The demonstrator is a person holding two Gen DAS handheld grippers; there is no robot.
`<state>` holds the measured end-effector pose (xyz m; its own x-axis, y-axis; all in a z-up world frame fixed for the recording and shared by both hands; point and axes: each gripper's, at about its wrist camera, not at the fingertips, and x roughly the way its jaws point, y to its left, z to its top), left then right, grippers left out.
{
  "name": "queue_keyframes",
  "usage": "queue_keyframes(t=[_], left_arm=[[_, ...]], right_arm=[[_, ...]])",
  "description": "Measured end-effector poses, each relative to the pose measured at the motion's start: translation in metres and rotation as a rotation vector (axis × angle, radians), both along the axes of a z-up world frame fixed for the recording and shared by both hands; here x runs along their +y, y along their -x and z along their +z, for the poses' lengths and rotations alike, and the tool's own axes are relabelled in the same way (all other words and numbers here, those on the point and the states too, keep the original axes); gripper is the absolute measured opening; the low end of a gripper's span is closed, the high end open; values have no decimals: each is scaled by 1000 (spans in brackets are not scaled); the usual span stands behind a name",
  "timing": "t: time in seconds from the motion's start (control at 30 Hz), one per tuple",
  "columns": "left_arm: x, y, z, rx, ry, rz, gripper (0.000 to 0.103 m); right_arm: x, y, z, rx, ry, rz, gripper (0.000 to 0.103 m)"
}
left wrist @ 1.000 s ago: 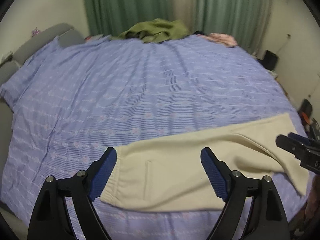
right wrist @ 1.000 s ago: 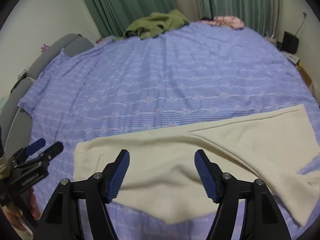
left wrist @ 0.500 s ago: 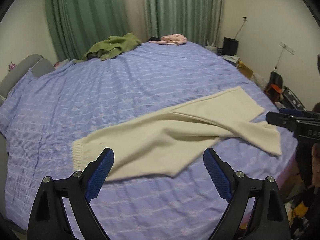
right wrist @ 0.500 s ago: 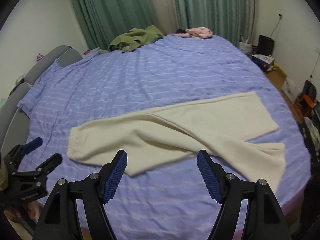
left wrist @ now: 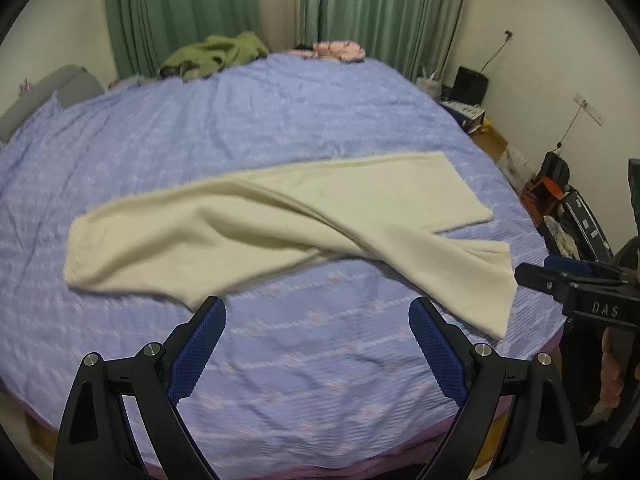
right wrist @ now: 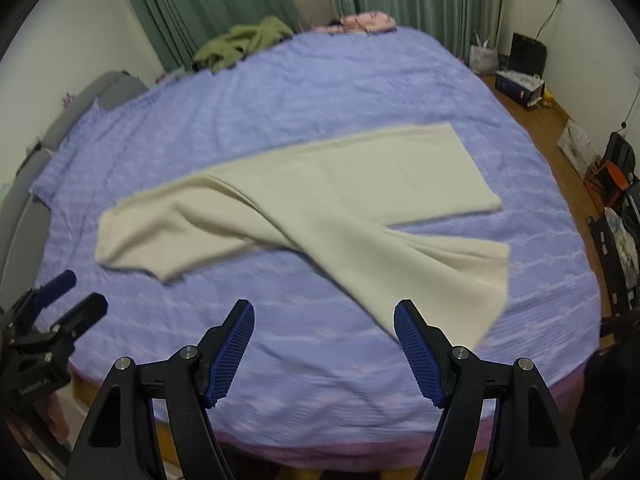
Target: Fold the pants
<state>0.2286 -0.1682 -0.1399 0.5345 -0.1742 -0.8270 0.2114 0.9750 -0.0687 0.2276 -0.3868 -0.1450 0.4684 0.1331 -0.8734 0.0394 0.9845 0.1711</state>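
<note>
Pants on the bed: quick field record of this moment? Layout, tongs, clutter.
garment: cream pants, lying flat on the bed
legs: spread in a V, cuffs toward the right, near leg reaching the bed edge
surface: purple patterned bedsheet
left tongs: open, jaws have just been opening, nothing between them
right tongs: open, empty, short of the pants
far edge: green garment, pink cloth
fold: not begun

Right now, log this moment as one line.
pants: flat on bed, legs splayed, unfolded | left claw: open, empty | right claw: open, empty
</note>
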Motion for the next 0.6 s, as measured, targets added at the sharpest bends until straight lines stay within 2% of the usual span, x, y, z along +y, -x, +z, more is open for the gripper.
queue_keyframes(t=[0.2, 0.43, 0.53, 0.6], left_arm=[[-45, -3, -41, 92, -18, 8, 94], [-78, -6, -79, 184, -87, -7, 94], [-85, -8, -93, 225, -106, -13, 94], [-90, -7, -100, 235, -128, -27, 94]], right_arm=[[-43, 1, -54, 112, 30, 38, 73], [-56, 0, -126, 244, 71, 82, 73], [-54, -2, -154, 290, 126, 114, 72], [-50, -4, -172, 309, 202, 140, 70]])
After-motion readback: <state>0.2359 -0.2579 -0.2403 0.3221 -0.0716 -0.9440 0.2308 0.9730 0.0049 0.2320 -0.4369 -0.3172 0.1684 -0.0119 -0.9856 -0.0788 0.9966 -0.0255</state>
